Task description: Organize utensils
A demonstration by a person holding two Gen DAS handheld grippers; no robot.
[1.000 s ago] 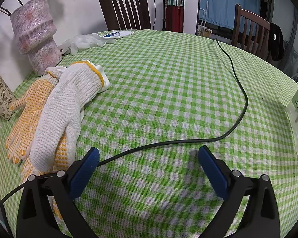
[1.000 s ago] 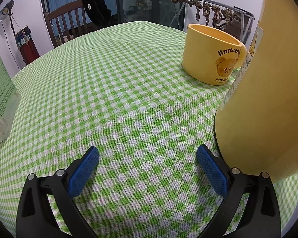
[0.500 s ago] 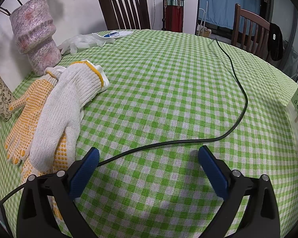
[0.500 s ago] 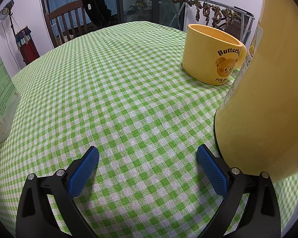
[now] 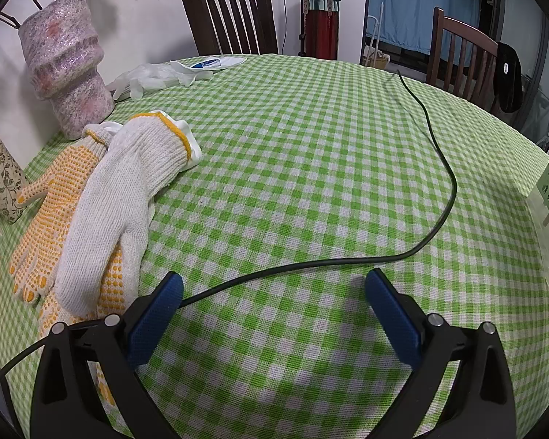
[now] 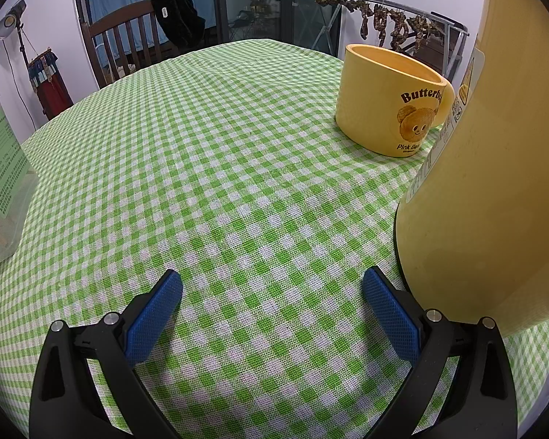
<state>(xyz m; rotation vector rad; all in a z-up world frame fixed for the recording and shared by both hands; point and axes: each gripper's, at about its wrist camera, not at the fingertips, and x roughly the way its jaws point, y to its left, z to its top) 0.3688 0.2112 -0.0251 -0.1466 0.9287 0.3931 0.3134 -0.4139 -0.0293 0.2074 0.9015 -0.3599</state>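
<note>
While both grippers sit low over green-checked tablecloth, left gripper fingers spread wide, nothing held, black cable snaking just ahead. Knit gloves piled left. Right gripper also spread, nothing held, smooth yellow container crowding right finger. Clear utensil box at left edge, round yellow mug farther back.

Home dining room: checked tablecloth, chairs
</note>
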